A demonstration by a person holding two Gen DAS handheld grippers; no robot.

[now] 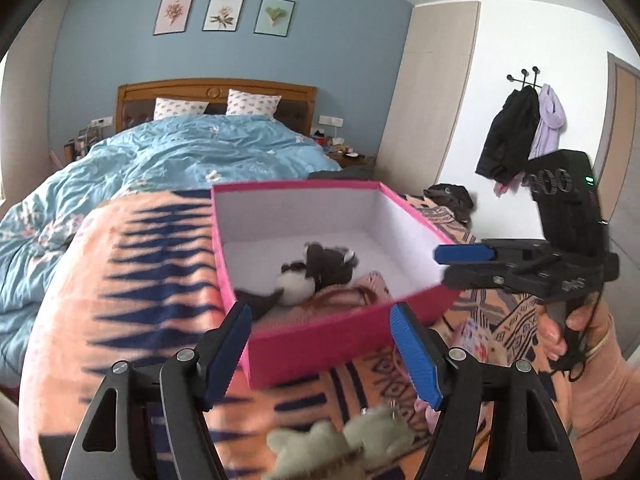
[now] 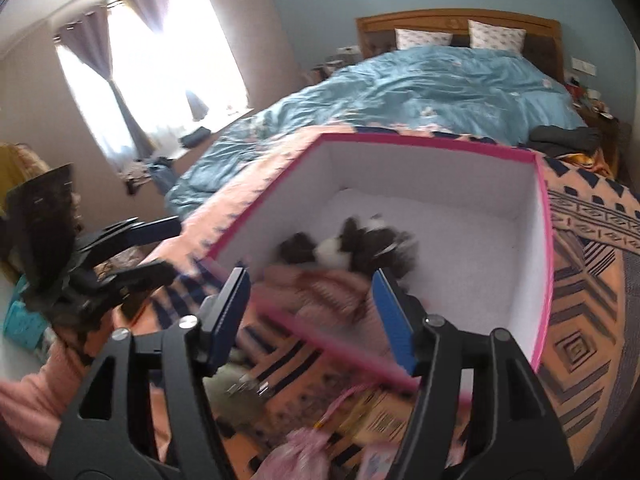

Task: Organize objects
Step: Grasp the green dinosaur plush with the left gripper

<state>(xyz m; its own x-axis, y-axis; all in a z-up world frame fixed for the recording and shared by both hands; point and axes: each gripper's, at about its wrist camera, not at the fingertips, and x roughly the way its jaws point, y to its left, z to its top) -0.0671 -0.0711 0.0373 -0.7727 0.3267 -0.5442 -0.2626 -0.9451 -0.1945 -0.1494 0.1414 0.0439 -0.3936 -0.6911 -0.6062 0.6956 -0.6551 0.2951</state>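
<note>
A pink box (image 1: pixel 304 340) with a white inside sits on a patterned orange blanket (image 1: pixel 132 264) at the foot of the bed; it also shows in the right wrist view (image 2: pixel 545 216). Inside lie a dark brown and white plush toy (image 1: pixel 316 270) (image 2: pixel 372 244) and a pink knitted piece (image 1: pixel 360 294) (image 2: pixel 320 292). My left gripper (image 1: pixel 322 354) is open and empty just in front of the box. A grey-green plush toy (image 1: pixel 344 440) lies below it. My right gripper (image 2: pixel 310 312) is open and empty at the box's near rim; it shows at the right of the left wrist view (image 1: pixel 454 262).
The bed has a blue duvet (image 1: pixel 192 152) and two pillows. A pink pouch (image 2: pixel 296 452) and a yellow barcoded packet (image 2: pixel 380 416) lie on the blanket near the right gripper. Coats (image 1: pixel 516 128) hang on the right wall. A window with curtains (image 2: pixel 132 60) is at left.
</note>
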